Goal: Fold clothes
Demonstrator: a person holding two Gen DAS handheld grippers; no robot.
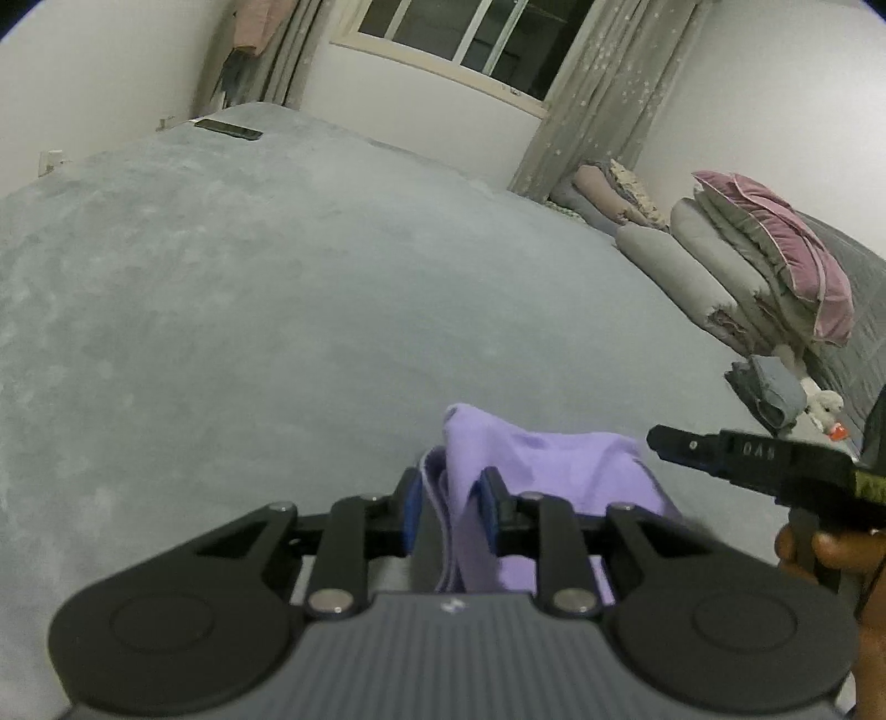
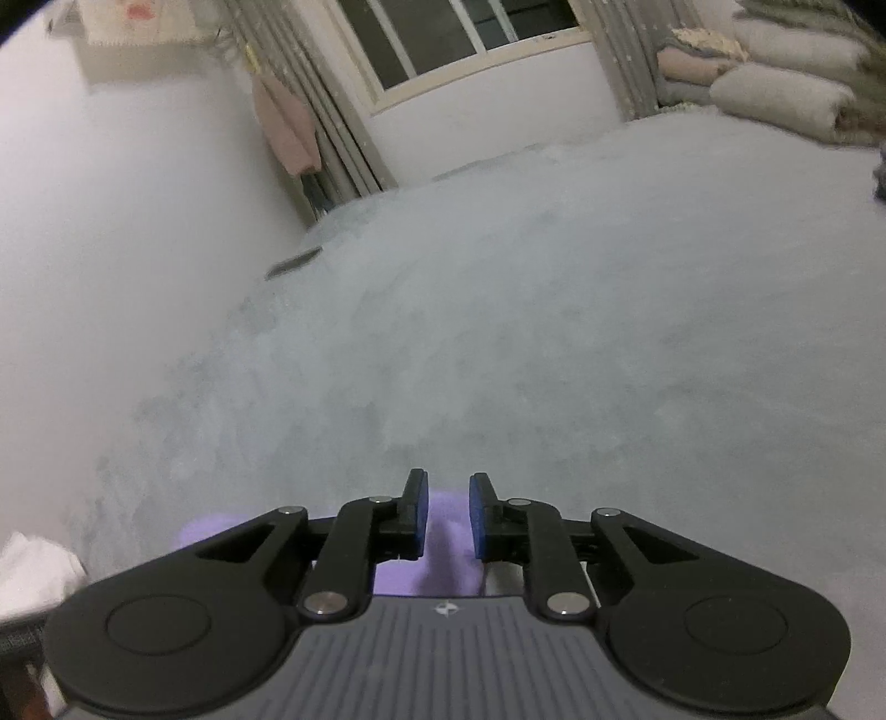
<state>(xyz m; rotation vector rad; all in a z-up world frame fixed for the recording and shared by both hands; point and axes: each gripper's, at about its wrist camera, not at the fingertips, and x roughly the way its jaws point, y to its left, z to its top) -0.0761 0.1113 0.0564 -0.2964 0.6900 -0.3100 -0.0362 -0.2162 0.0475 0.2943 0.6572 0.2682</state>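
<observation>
Work surface: grey plush bed cover (image 1: 277, 310), spread wide and mostly bare.
Garment: lilac garment (image 1: 554, 465), bunched at the near edge of the bed cover, directly ahead of both grippers.
Left gripper (image 1: 449, 512): blue pads narrowly apart, clamped on a gathered fold of the lilac garment; the cloth rises in a peak above the fingertips.
Right gripper (image 2: 448, 515): blue pads narrowly apart with a strip of lilac cloth between them; contact of the pads with the cloth cannot be confirmed from the right wrist view.
Right gripper, as seen from the left wrist view: its black finger points in from the right edge, just beside the garment, with the person's hand (image 1: 819, 554) below it.
Background, right: stacked folded quilts (image 1: 736, 260) with a pink pillow (image 1: 797, 243) on top.
Background, far: dark phone (image 1: 228, 129) at the far corner of the bed; window (image 1: 459, 39) with curtains.
</observation>
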